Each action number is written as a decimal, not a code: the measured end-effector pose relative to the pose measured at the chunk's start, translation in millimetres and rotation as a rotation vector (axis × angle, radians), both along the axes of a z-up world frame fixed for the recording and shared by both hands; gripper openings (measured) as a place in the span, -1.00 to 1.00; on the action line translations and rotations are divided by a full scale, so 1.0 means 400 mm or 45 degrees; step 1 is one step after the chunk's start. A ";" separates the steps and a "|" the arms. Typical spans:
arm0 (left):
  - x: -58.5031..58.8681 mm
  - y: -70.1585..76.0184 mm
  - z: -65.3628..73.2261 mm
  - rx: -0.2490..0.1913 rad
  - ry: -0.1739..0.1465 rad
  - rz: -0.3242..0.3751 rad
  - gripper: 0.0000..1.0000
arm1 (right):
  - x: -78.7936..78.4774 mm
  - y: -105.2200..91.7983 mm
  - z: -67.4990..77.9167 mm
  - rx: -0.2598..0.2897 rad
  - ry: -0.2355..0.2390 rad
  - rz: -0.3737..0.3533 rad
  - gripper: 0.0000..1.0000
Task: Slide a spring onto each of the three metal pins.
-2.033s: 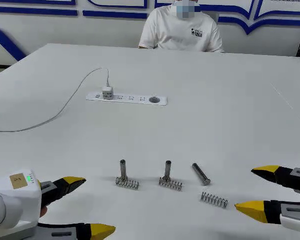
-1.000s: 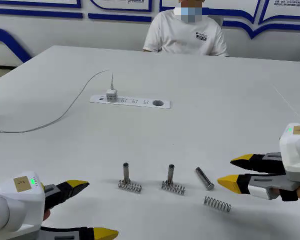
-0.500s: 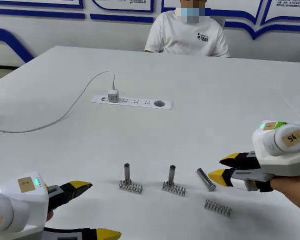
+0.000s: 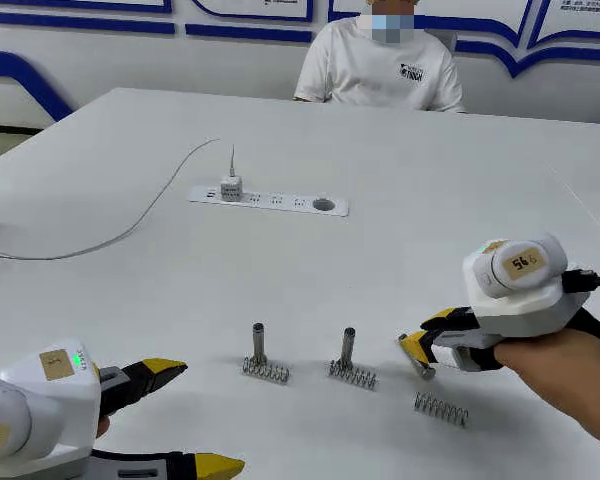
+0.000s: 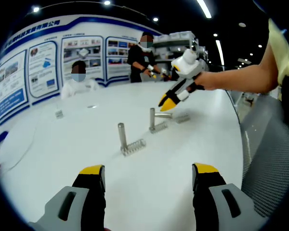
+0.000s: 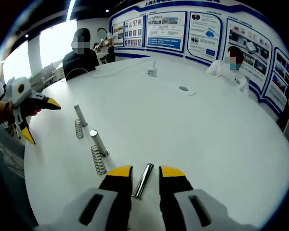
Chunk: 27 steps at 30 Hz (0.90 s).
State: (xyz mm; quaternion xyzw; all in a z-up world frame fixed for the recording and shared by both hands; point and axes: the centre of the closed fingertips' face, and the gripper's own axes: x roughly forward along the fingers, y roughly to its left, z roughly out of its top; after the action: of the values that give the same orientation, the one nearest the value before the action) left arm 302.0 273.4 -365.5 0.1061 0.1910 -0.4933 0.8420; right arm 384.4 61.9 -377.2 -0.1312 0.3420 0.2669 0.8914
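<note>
Lying pin (image 4: 425,370) partly behind right claw (image 4: 414,333), left claw (image 4: 213,415) cut by bottom edge

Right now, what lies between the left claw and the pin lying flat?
In the head view: an upright pin with a spring at its base, then a second upright pin with a second spring.

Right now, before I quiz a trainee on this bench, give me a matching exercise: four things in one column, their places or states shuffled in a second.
1. lying pin
2. loose spring
3. leftmost upright pin, head view
4. white charger

A. plugged into the power strip
B. standing, a spring lying at its foot
C. between the right gripper's open jaws
D. lying alone on the bare table

Pairs: 1-C, 2-D, 3-B, 4-A
</note>
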 end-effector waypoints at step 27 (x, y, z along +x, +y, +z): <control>-0.001 0.006 -0.006 -0.009 0.012 0.015 0.48 | 0.036 -0.005 -0.071 -0.017 0.137 -0.132 -0.77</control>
State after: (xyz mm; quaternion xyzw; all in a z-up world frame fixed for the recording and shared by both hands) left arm 301.7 275.7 -368.0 0.0998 0.1938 -0.4896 0.8443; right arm 398.6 60.1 -405.6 -0.1047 0.3974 0.2250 0.8835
